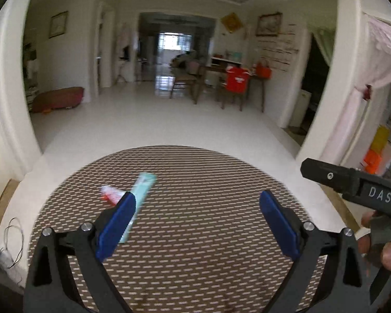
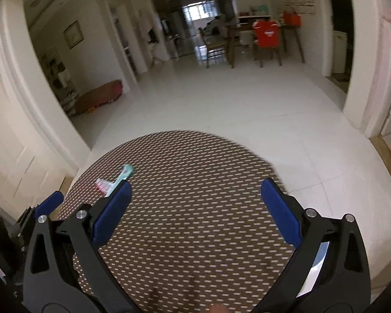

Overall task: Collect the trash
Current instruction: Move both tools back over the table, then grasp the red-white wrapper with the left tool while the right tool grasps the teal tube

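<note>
A long teal wrapper [image 1: 141, 195] and a small red-and-white wrapper [image 1: 111, 193] lie together on the round brown table with a white dash pattern [image 1: 195, 172]. My left gripper [image 1: 197, 203] is open and empty above the table, its left finger in front of the wrappers. My right gripper [image 2: 196, 190] is open and empty over the same table. The teal wrapper [image 2: 123, 174] and the red-and-white wrapper [image 2: 104, 184] show in the right wrist view just beyond its left finger. The right gripper's body [image 1: 352, 185] shows at the right of the left wrist view.
The table stands on a white tiled floor [image 1: 156, 120]. A dining table with chairs and a red shirt [image 1: 237, 78] stands far back. A brown cushion [image 1: 57, 99] lies by the left wall. White pillars [image 1: 5, 99] flank the opening.
</note>
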The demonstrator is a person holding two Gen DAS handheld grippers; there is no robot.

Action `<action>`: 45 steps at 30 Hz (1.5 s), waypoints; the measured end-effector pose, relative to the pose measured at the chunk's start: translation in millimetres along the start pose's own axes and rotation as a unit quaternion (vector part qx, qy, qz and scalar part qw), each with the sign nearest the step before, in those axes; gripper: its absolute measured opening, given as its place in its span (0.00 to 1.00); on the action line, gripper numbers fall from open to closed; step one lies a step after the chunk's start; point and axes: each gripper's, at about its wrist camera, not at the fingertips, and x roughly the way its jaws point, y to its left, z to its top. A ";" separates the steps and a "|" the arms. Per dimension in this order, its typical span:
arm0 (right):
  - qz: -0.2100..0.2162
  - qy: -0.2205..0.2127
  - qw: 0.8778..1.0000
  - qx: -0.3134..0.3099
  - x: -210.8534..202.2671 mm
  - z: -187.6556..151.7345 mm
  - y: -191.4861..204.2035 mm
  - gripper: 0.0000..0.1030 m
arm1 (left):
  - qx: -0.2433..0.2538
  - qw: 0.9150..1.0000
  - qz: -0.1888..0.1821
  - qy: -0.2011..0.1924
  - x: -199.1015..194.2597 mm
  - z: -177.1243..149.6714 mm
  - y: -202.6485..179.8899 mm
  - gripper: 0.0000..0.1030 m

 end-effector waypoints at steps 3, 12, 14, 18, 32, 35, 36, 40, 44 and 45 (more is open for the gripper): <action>0.010 0.013 1.000 -0.018 19.3 -0.5 28.2 0.94 | -0.004 1.000 0.026 -0.008 -4.1 -5.9 28.3 0.91; 0.027 0.078 0.995 -0.062 103.1 -27.2 110.5 0.94 | -0.050 0.995 0.082 0.013 -3.1 -32.1 115.2 0.91; 0.027 0.094 0.993 -0.071 123.7 -36.1 125.1 0.94 | -0.055 0.994 0.093 0.021 0.6 -34.6 132.2 0.91; 0.018 0.116 0.990 -0.084 166.6 -45.2 154.6 0.94 | -0.062 0.991 0.111 0.029 3.1 -42.6 152.8 0.91; -0.010 0.129 0.979 -0.157 226.4 -53.9 186.2 0.28 | -0.062 0.989 0.122 0.059 44.5 -38.6 171.7 0.91; 0.000 0.132 0.980 -0.147 217.0 -53.3 161.3 0.27 | -0.052 0.990 0.114 0.067 64.5 -33.8 164.1 0.91; 0.005 0.133 0.981 -0.143 213.8 -52.9 149.8 0.27 | -0.047 0.990 0.107 0.074 74.9 -32.0 160.8 0.91; 0.016 0.133 0.984 -0.120 197.3 -47.8 106.2 0.27 | -0.028 0.991 0.088 0.100 108.4 -24.8 145.8 0.91; 0.016 0.132 0.986 -0.104 188.2 -43.3 70.9 0.27 | -0.006 0.989 0.089 0.118 143.1 -19.5 131.0 0.91; 0.017 0.132 0.986 -0.099 185.9 -42.3 61.3 0.27 | -0.004 0.987 0.091 0.132 153.9 -17.7 128.1 0.91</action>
